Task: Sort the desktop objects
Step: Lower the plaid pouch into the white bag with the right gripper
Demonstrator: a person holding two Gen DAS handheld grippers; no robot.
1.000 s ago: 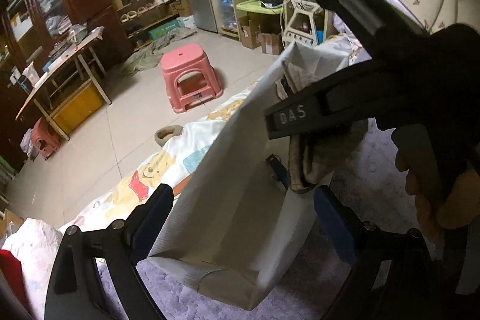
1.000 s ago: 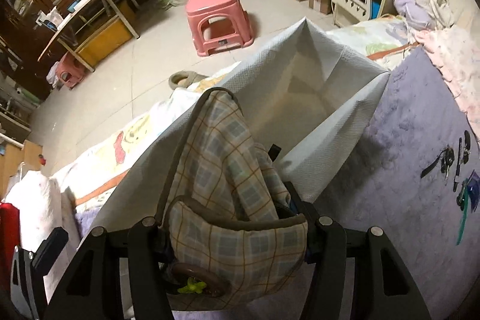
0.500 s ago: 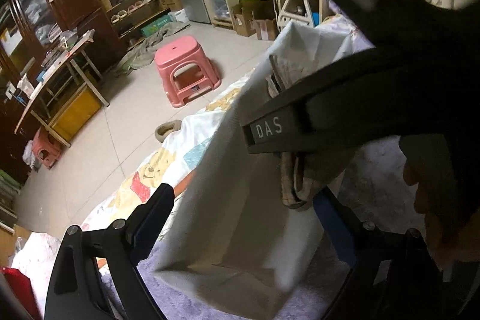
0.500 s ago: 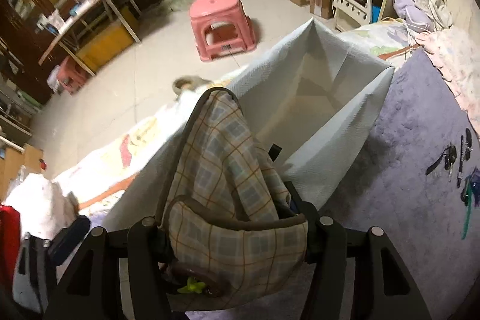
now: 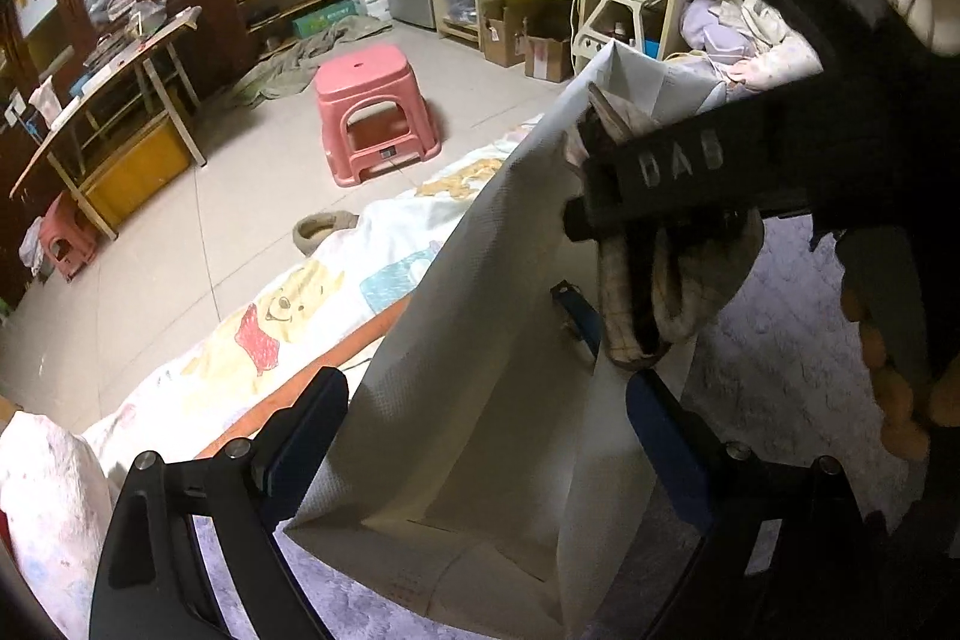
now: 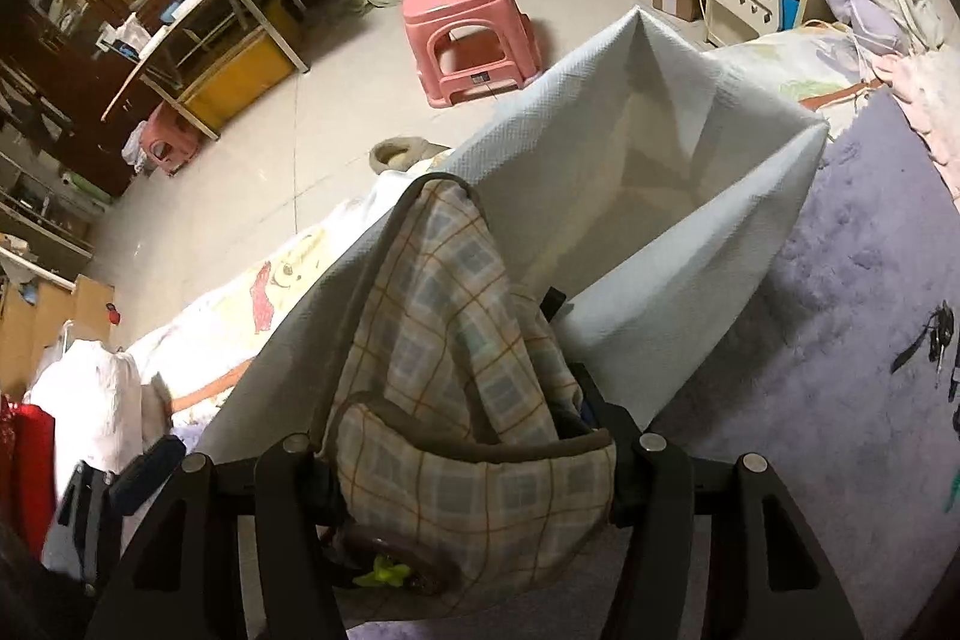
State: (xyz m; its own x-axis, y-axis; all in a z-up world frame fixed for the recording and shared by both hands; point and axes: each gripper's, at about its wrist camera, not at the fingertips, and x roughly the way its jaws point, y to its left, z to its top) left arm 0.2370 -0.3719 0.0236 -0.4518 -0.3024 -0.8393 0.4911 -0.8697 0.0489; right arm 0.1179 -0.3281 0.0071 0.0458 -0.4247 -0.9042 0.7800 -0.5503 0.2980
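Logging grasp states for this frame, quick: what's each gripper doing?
Left gripper: open, straddling the white bag, not clamping it.
Right gripper: closed on the plaid pouch, held over the bag's mouth.

Raised letters "DAS" stand on the black right gripper (image 5: 684, 172), seen from the left wrist view.

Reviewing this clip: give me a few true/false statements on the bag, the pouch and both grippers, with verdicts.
1. The right gripper holds a plaid pouch. True.
2. The white bag is folded flat. False: its mouth stands open.
3. The left gripper is open, its fingers either side of the bag. True.
4. The stool on the floor is blue. False: it is pink.
5. The pouch lies at the bottom of the bag. False: it is held at the rim.
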